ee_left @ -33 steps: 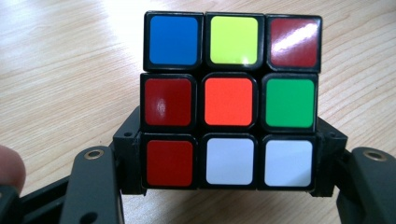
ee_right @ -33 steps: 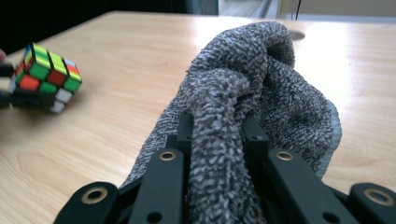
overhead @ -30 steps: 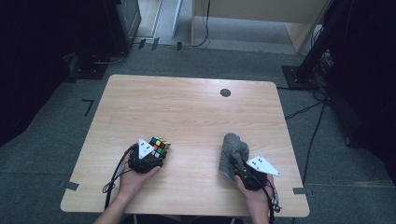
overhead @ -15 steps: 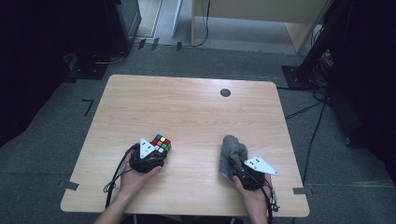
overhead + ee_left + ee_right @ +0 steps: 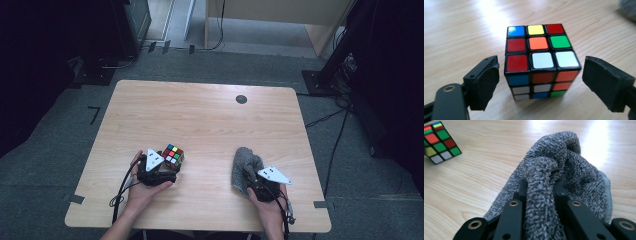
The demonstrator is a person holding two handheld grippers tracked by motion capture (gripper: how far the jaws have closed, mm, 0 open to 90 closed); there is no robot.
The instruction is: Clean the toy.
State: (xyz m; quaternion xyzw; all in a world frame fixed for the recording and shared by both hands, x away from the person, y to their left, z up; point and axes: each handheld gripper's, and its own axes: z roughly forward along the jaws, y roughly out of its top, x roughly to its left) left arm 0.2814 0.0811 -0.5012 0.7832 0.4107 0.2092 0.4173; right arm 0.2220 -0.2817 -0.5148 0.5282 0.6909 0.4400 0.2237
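A scrambled colour cube (image 5: pixel 173 156) (image 5: pixel 540 62) sits flat on the wooden table (image 5: pixel 200 115) near its front left. My left gripper (image 5: pixel 170 164) (image 5: pixel 541 82) straddles it. Its jaws have just been opening, and both pads (image 5: pixel 485 85) now stand off the cube's sides with a gap on each. At the front right, my right gripper (image 5: pixel 248 176) (image 5: pixel 540 187) is shut on a fold of grey knitted cloth (image 5: pixel 244 162) (image 5: pixel 571 167), which bunches up over its jaws. The cube (image 5: pixel 440 141) also shows at the top left of the right gripper view.
A small dark round grommet (image 5: pixel 241 99) is set in the table near the far edge. Cables trail from both grippers toward the front edge. Dark stands and cables lie on the floor around the table.
The cube's coloured top face shows flatter and more plainly than a second ago. Both hands and the cloth have stayed where they were.
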